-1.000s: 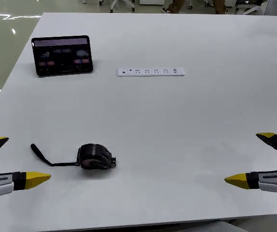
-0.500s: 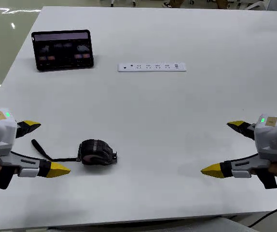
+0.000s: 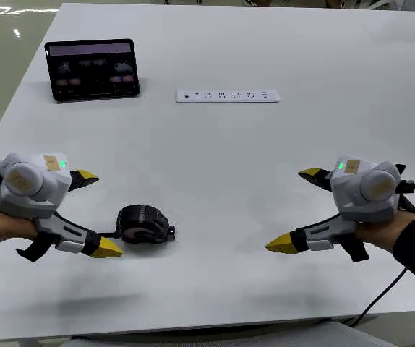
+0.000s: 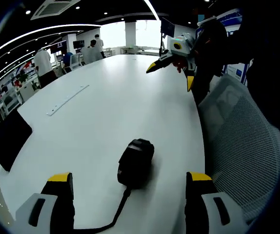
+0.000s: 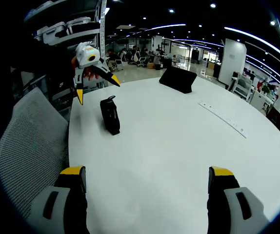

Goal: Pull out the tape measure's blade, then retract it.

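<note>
Both spread wide, left gripper (image 3: 105, 213) and right gripper (image 3: 288, 210) flank the black, rounded tape measure (image 3: 144, 223).

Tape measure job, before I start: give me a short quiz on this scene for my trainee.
1. What lies on the table just ahead of the open left claw?
2. True or false: the right claw is shut.
3. In the head view, the power strip lies: A) right of the tablet; B) left of it; C) on it.
Key: 1 the tape measure; 2 false, it is open; 3 A.
</note>
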`<state>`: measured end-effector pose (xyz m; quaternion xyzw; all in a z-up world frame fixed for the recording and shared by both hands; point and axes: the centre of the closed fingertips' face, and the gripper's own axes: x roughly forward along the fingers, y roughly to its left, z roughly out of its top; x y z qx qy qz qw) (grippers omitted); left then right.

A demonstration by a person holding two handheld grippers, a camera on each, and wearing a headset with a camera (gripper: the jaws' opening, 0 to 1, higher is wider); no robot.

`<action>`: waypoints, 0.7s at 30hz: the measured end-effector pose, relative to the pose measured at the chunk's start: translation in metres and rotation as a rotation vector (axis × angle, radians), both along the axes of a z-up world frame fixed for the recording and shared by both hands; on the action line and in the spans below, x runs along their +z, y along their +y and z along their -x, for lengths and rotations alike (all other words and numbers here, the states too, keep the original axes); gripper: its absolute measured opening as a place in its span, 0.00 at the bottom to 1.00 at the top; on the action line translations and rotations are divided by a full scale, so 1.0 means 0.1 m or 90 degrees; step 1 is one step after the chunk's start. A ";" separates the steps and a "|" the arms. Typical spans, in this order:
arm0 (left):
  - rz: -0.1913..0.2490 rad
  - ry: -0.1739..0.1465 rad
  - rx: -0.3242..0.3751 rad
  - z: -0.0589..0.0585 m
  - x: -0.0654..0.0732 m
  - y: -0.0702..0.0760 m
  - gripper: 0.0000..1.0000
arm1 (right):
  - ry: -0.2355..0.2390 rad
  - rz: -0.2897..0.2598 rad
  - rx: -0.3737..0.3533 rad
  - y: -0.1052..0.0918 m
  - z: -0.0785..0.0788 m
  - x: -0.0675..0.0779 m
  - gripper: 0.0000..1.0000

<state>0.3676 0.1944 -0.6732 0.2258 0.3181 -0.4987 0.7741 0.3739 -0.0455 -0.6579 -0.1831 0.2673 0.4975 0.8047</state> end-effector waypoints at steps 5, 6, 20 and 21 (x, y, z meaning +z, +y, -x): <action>-0.022 0.003 -0.034 -0.06 0.01 -0.12 0.87 | -0.023 0.001 0.034 0.21 -0.05 -0.03 1.00; -0.026 0.006 -0.036 -0.07 0.01 -0.14 0.86 | -0.025 0.003 0.042 0.25 -0.05 -0.04 1.00; -0.113 0.046 -0.132 -0.03 -0.23 -0.32 0.70 | -0.017 0.013 0.145 0.82 -0.10 -0.26 1.00; -0.116 0.040 -0.140 -0.04 -0.24 -0.34 0.70 | -0.010 0.020 0.149 0.85 -0.10 -0.29 1.00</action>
